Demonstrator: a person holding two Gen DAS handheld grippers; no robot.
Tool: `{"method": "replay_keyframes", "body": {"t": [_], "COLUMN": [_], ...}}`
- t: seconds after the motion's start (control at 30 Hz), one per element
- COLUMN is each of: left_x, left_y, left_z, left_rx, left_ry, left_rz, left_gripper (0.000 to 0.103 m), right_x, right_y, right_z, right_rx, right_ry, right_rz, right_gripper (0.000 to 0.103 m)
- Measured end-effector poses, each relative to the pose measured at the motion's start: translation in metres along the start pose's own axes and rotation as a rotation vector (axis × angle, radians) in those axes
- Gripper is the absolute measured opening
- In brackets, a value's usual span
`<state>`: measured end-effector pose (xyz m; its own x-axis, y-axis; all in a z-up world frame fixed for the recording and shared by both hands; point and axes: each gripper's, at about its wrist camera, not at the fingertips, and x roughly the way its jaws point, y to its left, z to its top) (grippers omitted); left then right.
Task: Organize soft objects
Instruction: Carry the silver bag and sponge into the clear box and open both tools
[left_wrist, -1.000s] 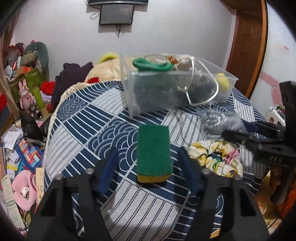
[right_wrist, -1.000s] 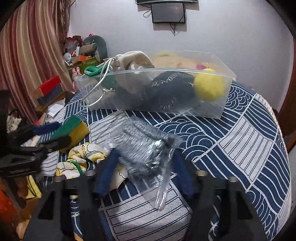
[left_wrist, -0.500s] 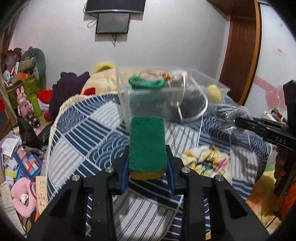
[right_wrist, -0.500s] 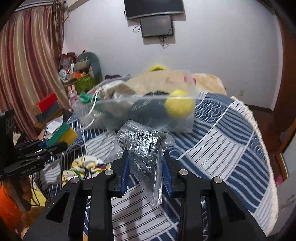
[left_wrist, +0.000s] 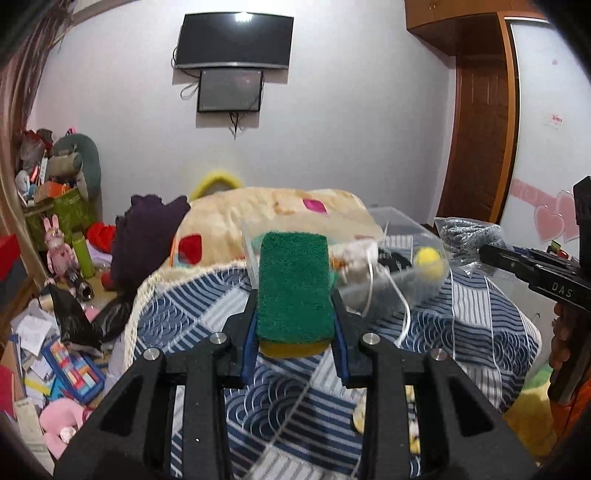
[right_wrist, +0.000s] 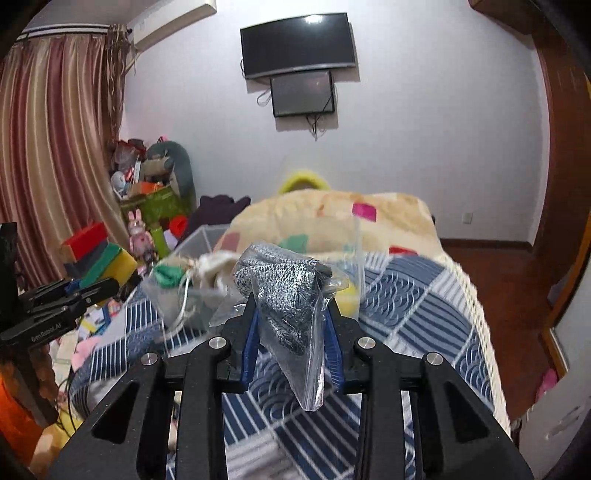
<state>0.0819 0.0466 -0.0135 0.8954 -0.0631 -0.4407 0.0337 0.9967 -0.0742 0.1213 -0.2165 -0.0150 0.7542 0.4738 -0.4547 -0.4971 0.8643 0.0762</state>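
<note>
My left gripper (left_wrist: 294, 317) is shut on a green and yellow sponge (left_wrist: 293, 288) and holds it up above the blue patterned bed cover (left_wrist: 192, 306). My right gripper (right_wrist: 291, 325) is shut on a clear plastic bag with grey knit fabric (right_wrist: 284, 291), also lifted. The sponge also shows in the right wrist view (right_wrist: 110, 264), and the bag in the left wrist view (left_wrist: 469, 236). The clear storage bin (left_wrist: 399, 240) with a yellow ball (left_wrist: 428, 258) and soft items stands ahead on the bed, blurred; it also shows in the right wrist view (right_wrist: 199, 240).
A cream blanket (left_wrist: 277, 210) lies behind the bin. A floral scrunchie (left_wrist: 410, 417) lies on the bed cover below my left gripper. Toys, books and boxes clutter the floor at the left (left_wrist: 62, 369). A wooden door (left_wrist: 480, 140) is at the right.
Both grippers closed on their objects, the sponge and the bagged knit fabric, and lifted them off the bed. Both views now sit higher and tilt up toward the wall.
</note>
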Motion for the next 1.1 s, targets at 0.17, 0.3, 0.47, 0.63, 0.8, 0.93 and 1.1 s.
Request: {"method": "replay_keyframes", "body": {"t": [0.17, 0.3, 0.47, 0.63, 0.8, 0.93, 1.1], "left_x": [0.008, 0.023, 0.046, 0.069, 0.085, 0.092, 0.101], "left_y": [-0.004, -0.004, 0.001, 0.002, 0.0, -0.002, -0.004], "left_z": [0.016, 0.023, 0.024, 0.025, 0.025, 0.022, 0.017], "left_rx": [-0.006, -0.003, -0.001, 0.006, 0.022, 0.035, 0.036], "left_ry": [-0.039, -0.027, 0.023, 0.082, 0.112, 0.123, 0.157], "left_rz": [-0.003, 0.003, 0.013, 0.017, 0.024, 0.025, 0.022], "left_gripper": [0.033, 0.033, 0.033, 0.033, 0.033, 0.033, 0.033], "right_x": [0.011, 0.024, 0.045, 0.069, 0.085, 0.089, 0.082], "right_y": [0.005, 0.009, 0.015, 0.016, 0.017, 0.015, 0.012], "right_z": [0.016, 0.024, 0.03, 0.025, 0.017, 0.017, 0.015], "right_rx": [-0.003, -0.019, -0.043, -0.034, -0.035, -0.034, -0.033], "right_ry": [-0.026, -0.022, 0.012, 0.073, 0.123, 0.146, 0.162], "right_rz": [0.004, 0.01, 0.008, 0.02, 0.019, 0.011, 0.008], "right_gripper": [0.029, 0.029, 0.029, 0.029, 0.029, 0.031, 0.055]}}
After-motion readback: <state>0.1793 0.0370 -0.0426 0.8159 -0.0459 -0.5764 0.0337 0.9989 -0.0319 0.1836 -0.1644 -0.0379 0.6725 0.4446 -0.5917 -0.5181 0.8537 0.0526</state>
